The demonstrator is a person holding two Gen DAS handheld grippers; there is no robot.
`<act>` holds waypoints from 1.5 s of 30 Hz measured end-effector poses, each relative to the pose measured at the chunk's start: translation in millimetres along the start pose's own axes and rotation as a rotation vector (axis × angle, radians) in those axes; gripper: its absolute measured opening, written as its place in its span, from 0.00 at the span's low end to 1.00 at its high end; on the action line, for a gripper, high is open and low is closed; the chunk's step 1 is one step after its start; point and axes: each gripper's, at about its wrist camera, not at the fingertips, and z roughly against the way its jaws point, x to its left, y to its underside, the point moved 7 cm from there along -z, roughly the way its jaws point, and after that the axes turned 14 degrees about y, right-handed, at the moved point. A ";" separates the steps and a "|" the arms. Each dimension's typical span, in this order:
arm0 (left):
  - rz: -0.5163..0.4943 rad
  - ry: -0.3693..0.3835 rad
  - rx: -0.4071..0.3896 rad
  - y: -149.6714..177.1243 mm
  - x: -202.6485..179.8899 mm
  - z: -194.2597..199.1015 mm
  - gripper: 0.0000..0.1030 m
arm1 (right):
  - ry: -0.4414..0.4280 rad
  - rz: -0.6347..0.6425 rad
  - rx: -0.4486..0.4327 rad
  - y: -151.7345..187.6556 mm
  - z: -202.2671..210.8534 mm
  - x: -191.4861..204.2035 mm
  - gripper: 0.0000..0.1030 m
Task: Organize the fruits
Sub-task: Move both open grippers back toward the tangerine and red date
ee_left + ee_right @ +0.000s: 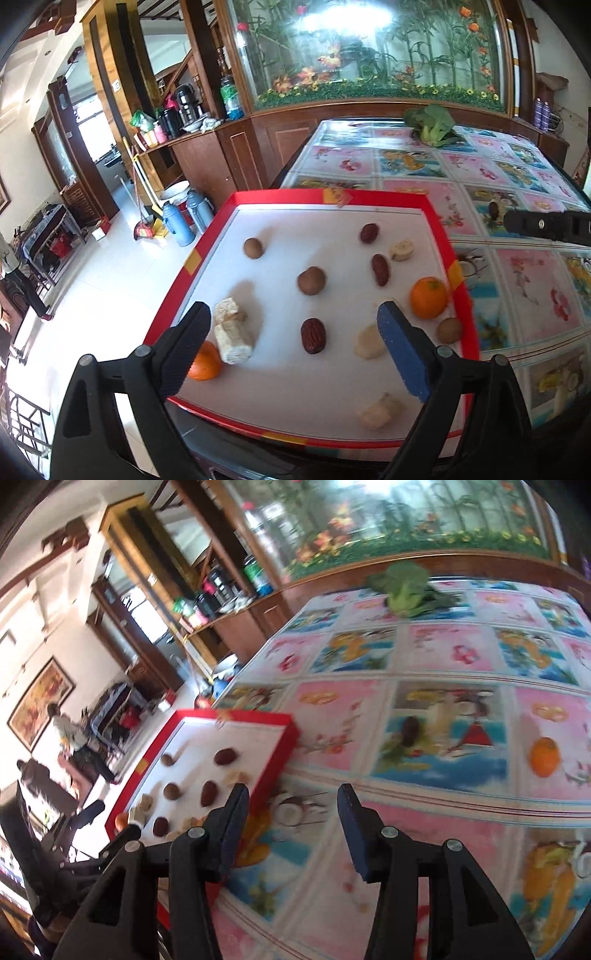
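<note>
Mid-sort, between picks, I'd say: most fruit sits in the red-rimmed tray [436, 218], and both tools are empty. My left tool [295, 332] hangs over the tray's near end, jaws spread wide, nothing between the pads; a red date [313, 335] lies on the tray below the gap, not touched. Oranges [428, 297] at the right rim and one [205, 362] partly behind the left finger; longans, dates and pale chunks scattered, not grouped. My right tool [293, 823] is off the tray over the patterned surface [461, 653], jaws parted about halfway, holding nothing; frame blurred. A loose orange [543, 757] lies on the surface well right of the tray, likely the next pick: swing right, open wider, close on it gently. Broccoli [430, 123] at the far end, out of the way. Printed fruit on the cloth could be mistaken for real pieces.
</note>
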 end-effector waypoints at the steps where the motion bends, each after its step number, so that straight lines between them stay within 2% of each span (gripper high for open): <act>1: -0.010 0.009 0.000 -2.0 -7.3 0.6 0.89 | 0.012 -0.027 -0.018 -2.6 6.8 -14.7 0.50; 12: -0.141 0.105 -0.004 -17.0 -90.5 9.8 0.91 | 0.122 -0.223 -0.097 -12.0 41.2 -125.3 0.52; 21: -0.250 0.153 -0.004 -29.1 -150.2 13.7 0.93 | 0.160 -0.358 -0.136 -33.2 51.5 -186.3 0.53; 27: -0.324 0.180 -0.001 -37.8 -188.9 8.7 0.93 | 0.166 -0.386 -0.140 -64.2 46.2 -199.9 0.59; 29: -0.340 0.195 0.007 -39.9 -199.5 3.7 0.93 | 0.137 -0.391 -0.144 -70.1 38.9 -199.9 0.59; 31: -0.341 0.202 0.002 -44.6 -205.2 -2.2 0.93 | 0.063 -0.390 -0.147 -69.5 26.7 -198.7 0.59; 33: -0.326 0.205 -0.010 -50.5 -204.6 -7.3 0.93 | 0.043 -0.412 -0.061 -60.5 12.3 -204.2 0.61; 35: -0.291 0.205 -0.018 -58.2 -198.5 -14.0 0.93 | 0.002 -0.387 -0.035 -57.7 8.6 -202.2 0.60; 38: -0.245 0.205 -0.051 -72.1 -187.2 -24.5 0.93 | 0.024 -0.373 -0.024 -55.7 8.7 -205.9 0.60; 41: -0.216 0.201 -0.041 -81.5 -179.7 -40.1 0.93 | 0.041 -0.367 0.000 -51.5 6.4 -205.0 0.60; 45: -0.178 0.226 -0.020 -87.8 -176.1 -58.4 0.93 | 0.089 -0.280 0.040 -43.6 -1.4 -187.4 0.60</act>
